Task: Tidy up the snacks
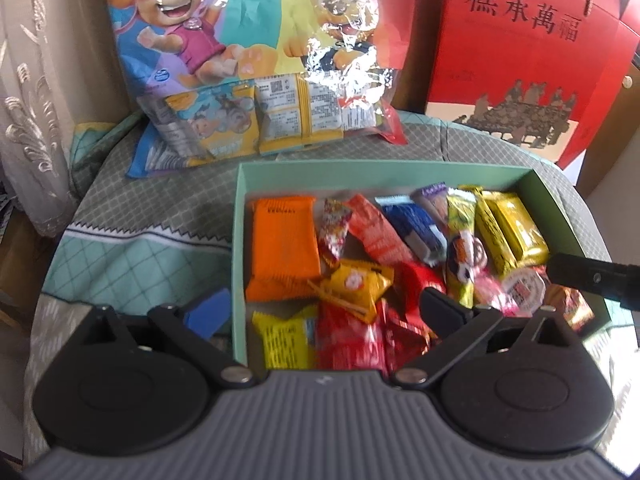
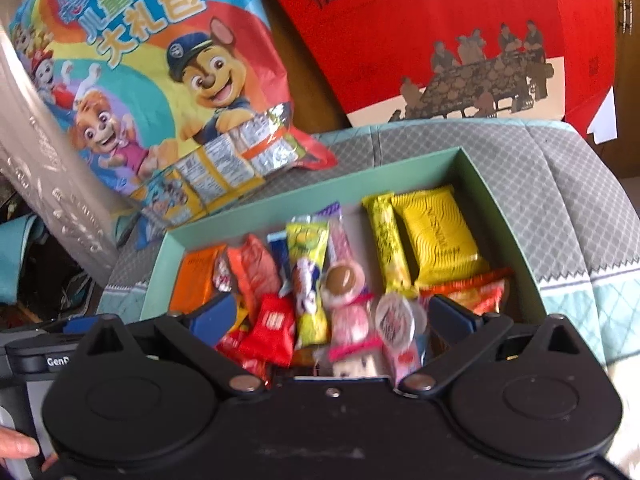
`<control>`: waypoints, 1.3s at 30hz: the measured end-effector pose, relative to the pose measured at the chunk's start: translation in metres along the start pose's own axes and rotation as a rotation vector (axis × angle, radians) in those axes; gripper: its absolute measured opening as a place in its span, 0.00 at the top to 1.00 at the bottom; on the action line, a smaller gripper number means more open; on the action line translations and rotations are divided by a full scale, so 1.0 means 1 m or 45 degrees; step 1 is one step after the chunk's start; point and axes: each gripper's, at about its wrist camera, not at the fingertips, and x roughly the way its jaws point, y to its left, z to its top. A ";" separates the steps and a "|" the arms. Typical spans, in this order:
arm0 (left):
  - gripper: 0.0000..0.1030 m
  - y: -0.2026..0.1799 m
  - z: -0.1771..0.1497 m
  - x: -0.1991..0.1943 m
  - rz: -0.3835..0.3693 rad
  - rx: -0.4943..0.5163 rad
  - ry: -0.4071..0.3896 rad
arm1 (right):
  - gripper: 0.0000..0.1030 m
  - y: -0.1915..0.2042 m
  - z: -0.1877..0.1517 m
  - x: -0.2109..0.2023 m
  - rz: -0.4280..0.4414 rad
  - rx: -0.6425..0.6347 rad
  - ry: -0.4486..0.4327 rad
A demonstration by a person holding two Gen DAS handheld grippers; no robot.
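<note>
Both grippers were wide open w/ nothing between the pads: left gripper (image 1: 326, 308) hung over the near-left part of the green box (image 1: 240, 240), right gripper (image 2: 334, 318) over its near edge. Snacks were all inside the box: orange pack (image 1: 284, 246) far left, blue pack (image 1: 414, 226) mid, yellow block (image 2: 440, 236) at the right end, red pack (image 2: 272, 326) and round jelly cup (image 2: 394, 320) near the front, rest piled loose and overlapping. Step in hand looked like picking the next packet to re-seat. IMO best approach: go for one lying on top w/ a free edge (red pack or jelly cup), come down steep, pinch across the narrow side, don't drag neighbours; foil wrappers prob slippery, so close on the body, not the crimped end. Keep the 2 grippers apart, since the right one's finger already showed at the right edge of the left wrist view. Box sat on a grey quilted cover (image 1: 160, 200) w/ teal trim, soft so the box may shift if pushed. Behind: cartoon snack bag (image 2: 152, 80) leaning upright, red gift bag (image 2: 460, 40) to its right, lace curtain (image 1: 36, 100) at left. A fingertip (image 2: 18, 446) showed bottom-left in the right wrist view.
</note>
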 end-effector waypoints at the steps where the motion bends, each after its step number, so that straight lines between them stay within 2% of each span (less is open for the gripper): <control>1: 0.00 -0.001 -0.003 -0.005 0.002 0.002 -0.002 | 0.00 0.002 -0.004 -0.006 -0.002 -0.006 -0.002; 13: 0.00 -0.010 -0.040 -0.067 0.015 0.038 -0.066 | 0.00 0.015 -0.041 -0.076 -0.035 -0.082 -0.058; 22: 0.00 -0.009 -0.066 -0.099 0.027 0.029 -0.111 | 0.00 0.014 -0.069 -0.111 -0.067 -0.116 -0.081; 26: 0.00 -0.004 -0.080 -0.107 0.025 0.013 -0.122 | 0.00 0.016 -0.085 -0.118 -0.101 -0.160 -0.064; 33: 0.00 0.006 -0.111 -0.104 0.017 -0.017 -0.065 | 0.00 0.015 -0.113 -0.118 -0.158 -0.191 -0.020; 39: 0.00 0.010 -0.130 -0.095 0.067 -0.030 -0.027 | 0.00 0.012 -0.130 -0.109 -0.214 -0.222 0.028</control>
